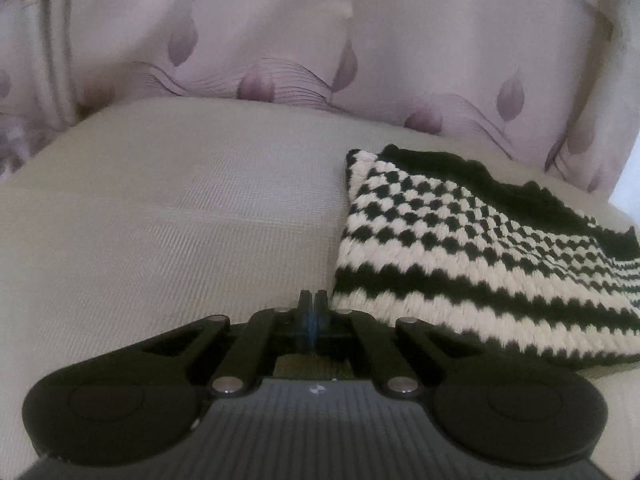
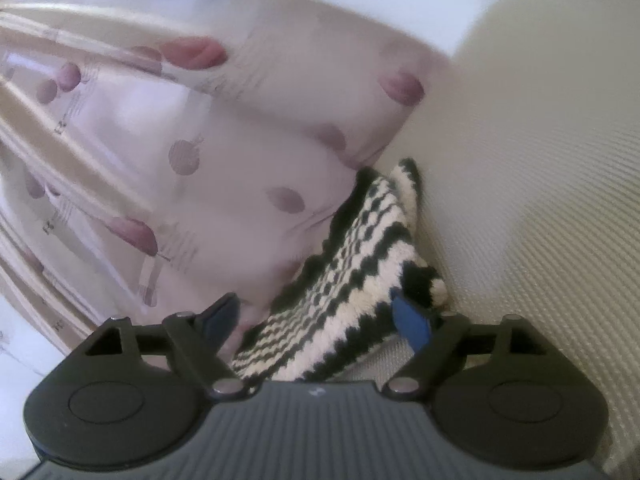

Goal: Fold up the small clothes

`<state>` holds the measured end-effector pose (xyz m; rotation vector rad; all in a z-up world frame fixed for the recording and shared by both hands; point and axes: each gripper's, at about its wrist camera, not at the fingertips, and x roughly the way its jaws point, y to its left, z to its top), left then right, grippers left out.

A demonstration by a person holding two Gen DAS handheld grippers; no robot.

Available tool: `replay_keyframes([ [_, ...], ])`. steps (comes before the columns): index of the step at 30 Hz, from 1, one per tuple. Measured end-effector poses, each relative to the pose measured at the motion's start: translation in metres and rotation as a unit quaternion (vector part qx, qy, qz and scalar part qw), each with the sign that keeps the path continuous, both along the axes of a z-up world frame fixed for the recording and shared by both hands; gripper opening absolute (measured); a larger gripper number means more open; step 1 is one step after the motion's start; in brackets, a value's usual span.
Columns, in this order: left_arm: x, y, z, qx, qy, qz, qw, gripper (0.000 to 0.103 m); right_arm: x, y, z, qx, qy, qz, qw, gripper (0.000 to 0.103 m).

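Beige cushion (image 1: 160, 220) carries the knit (image 1: 460, 248); left fingers (image 1: 314, 300) pinched empty, right fingers (image 2: 316, 312) spread wide around it, gripping nothing, likely to fold.

knitted garment (image 1: 472, 252): black and cream; checkered rows near its black scalloped border, plain alternating stripes toward the opposite edge. bed cover (image 1: 168, 216): beige, fine woven ribbing. curtain (image 1: 248, 32): pale lilac-pink with darker mauve leaf shapes and thin wavy lines. right hand-held gripper (image 2: 320, 316): black body, blue pads.
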<state>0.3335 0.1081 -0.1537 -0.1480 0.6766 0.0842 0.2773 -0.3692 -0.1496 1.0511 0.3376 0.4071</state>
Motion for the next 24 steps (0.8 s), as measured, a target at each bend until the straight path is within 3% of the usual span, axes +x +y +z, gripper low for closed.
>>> replay_keyframes([
  [3, -0.008, 0.002, 0.002, -0.006, -0.021, 0.003, 0.9998, 0.001, -0.006, -0.003, -0.002, 0.009, 0.003, -0.02, 1.0, 0.084],
  [4, -0.01, 0.002, 0.004, -0.003, -0.031, 0.008, 0.9995, 0.007, -0.009, -0.004, 0.001, 0.003, 0.005, -0.032, 0.999, 0.085],
  [6, -0.01, 0.002, 0.01, -0.001, -0.047, 0.011, 0.9988, 0.034, -0.016, -0.005, 0.006, -0.017, 0.002, -0.051, 0.999, 0.086],
  [8, -0.009, 0.002, 0.014, 0.001, -0.072, 0.022, 0.9972, 0.083, -0.017, -0.005, 0.015, -0.054, 0.003, -0.057, 0.997, 0.086],
  [10, -0.004, 0.0, 0.018, 0.004, -0.095, 0.023, 0.9952, 0.094, -0.012, -0.006, 0.022, -0.08, 0.005, -0.056, 0.995, 0.086],
  [12, 0.007, -0.005, 0.016, 0.002, -0.089, 0.008, 0.996, 0.092, -0.001, -0.008, 0.025, -0.096, 0.011, -0.055, 0.994, 0.086],
  [15, 0.017, -0.014, 0.008, 0.01, -0.063, -0.011, 0.9979, 0.071, 0.02, -0.002, 0.027, -0.13, 0.025, -0.034, 0.991, 0.08],
  [17, 0.015, -0.015, 0.005, 0.007, -0.064, -0.011, 0.9979, 0.038, 0.033, 0.007, 0.025, -0.162, 0.053, -0.013, 0.985, 0.029],
  [18, 0.013, -0.015, 0.004, 0.011, -0.064, -0.008, 0.9979, 0.029, 0.036, 0.009, 0.023, -0.169, 0.069, -0.01, 0.983, 0.023],
  [19, 0.013, -0.016, 0.003, 0.021, -0.055, -0.003, 0.9982, 0.007, 0.037, 0.009, 0.022, -0.167, 0.073, -0.008, 0.983, 0.021],
  [20, 0.011, -0.016, 0.0, 0.025, -0.045, 0.003, 0.9987, 0.001, 0.035, 0.008, 0.022, -0.164, 0.071, -0.009, 0.984, 0.021],
  [24, -0.003, 0.004, -0.006, -0.007, -0.032, 0.017, 0.9993, 0.001, 0.029, 0.004, 0.018, -0.16, 0.084, 0.005, 0.983, 0.021],
])
